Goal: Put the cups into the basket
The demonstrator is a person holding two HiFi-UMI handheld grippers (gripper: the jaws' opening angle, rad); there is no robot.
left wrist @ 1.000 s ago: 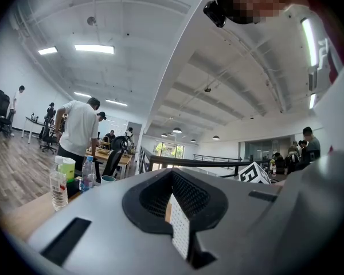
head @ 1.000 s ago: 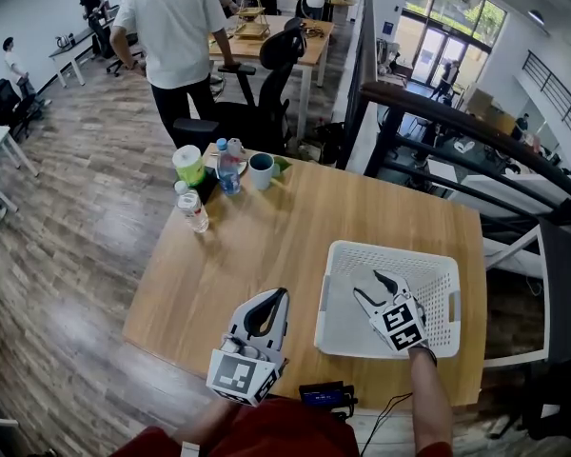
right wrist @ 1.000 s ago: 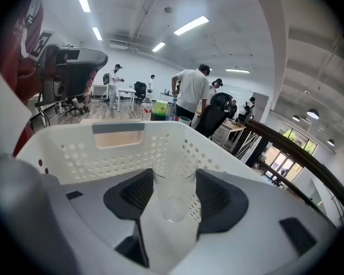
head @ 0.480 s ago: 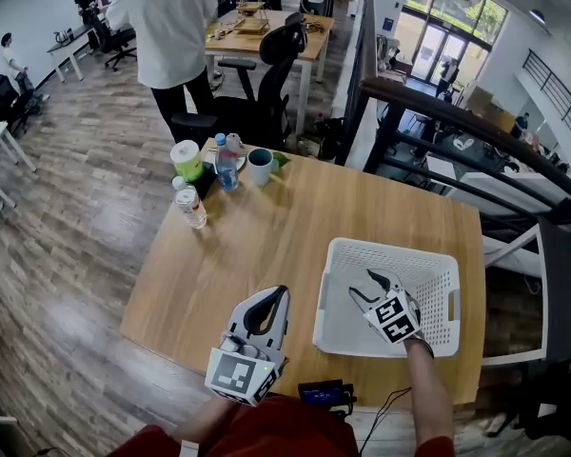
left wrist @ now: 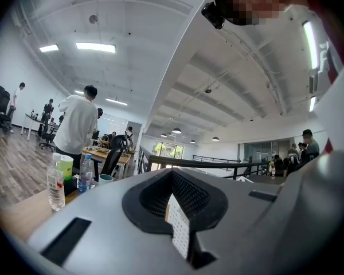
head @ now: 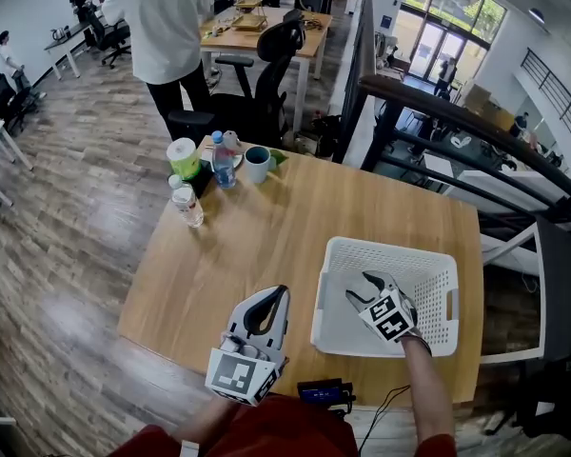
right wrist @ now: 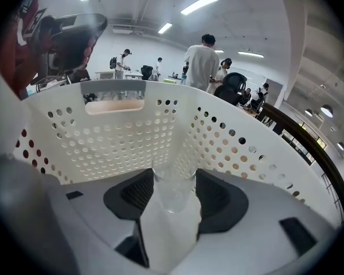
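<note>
R gripper [head: 358, 287], clamped on clear cup [right wrist: 173, 189], has shifted slightly left inside basket [head: 390, 248] vs. 1 s ago. Cup sits within basket walls, not yet released; judged: placement nearly complete. L gripper [head: 280, 296]: jaws together, empty, unmoved. Wooden worktop [head: 295, 227]: mug [head: 257, 165] and bottles [head: 187, 206] at far corner. Open-plan office, persons behind.
</note>
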